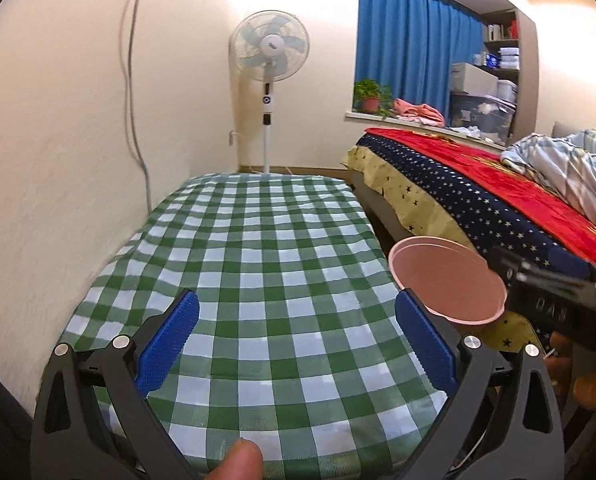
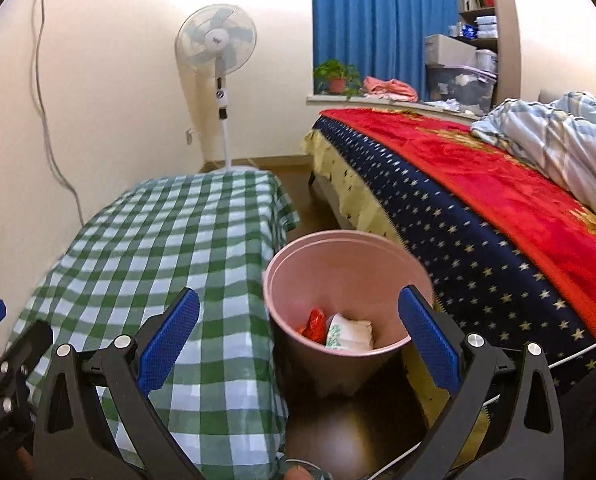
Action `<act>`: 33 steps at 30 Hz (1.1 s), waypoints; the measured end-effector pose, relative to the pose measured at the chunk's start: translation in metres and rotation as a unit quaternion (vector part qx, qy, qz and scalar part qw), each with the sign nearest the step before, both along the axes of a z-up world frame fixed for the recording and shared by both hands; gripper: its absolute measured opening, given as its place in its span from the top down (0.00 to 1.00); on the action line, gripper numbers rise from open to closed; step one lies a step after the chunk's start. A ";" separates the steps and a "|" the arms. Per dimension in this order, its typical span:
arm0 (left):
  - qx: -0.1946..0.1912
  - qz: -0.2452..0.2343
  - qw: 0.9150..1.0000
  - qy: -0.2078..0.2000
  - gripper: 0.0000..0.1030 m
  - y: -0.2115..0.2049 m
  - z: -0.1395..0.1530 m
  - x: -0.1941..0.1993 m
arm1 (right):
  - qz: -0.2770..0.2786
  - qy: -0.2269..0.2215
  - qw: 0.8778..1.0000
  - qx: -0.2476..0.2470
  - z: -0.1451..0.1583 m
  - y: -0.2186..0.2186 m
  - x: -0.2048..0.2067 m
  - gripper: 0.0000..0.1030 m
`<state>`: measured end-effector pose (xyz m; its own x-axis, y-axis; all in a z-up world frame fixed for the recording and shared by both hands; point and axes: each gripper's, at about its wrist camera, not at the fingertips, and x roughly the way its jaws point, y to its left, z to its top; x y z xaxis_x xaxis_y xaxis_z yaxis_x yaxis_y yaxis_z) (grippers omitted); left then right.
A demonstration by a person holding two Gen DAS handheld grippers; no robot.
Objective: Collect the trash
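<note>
While the checked table [image 1: 257, 264] shows no litter | left gripper [image 1: 295, 344] spread wide, empty | pink bin [image 2: 350, 280] on floor between table and bed – holds wrappers [image 2: 338, 330] | right gripper [image 2: 298, 344] apart, empty – collecting looks nearly finished

Warm indoor light is washing over the cream wall [image 1: 77, 128] from up top in both views, blowing out to near-white glare just above the pedestal fan [image 1: 268, 46]. The fisheye is bending everything hard, with black vignette eating the corners. The green checked tablecloth [image 2: 137, 248] is smearing a bit at its left edge. The floor patch [image 2: 338, 432] below the pink bin [image 2: 310, 360] is sitting in dark, mushy shadow. The blue curtain [image 2: 382, 28] is staying saturated, not backlit.
</note>
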<state>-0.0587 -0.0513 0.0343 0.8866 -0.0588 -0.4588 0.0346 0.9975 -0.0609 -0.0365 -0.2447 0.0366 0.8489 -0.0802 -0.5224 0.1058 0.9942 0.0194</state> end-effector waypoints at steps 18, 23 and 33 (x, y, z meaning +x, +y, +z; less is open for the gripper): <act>-0.010 0.022 0.999 0.036 0.08 0.002 -0.024 0.017 | 0.009 0.017 1.000 -0.012 -0.013 0.019 0.011 0.05; -0.014 0.024 0.999 0.040 0.08 0.003 -0.026 0.018 | 0.012 0.022 1.000 -0.011 -0.016 0.021 0.013 0.05; -0.016 0.024 0.999 0.037 0.08 0.004 -0.026 0.019 | 0.015 0.022 0.999 -0.017 -0.018 0.023 0.013 0.05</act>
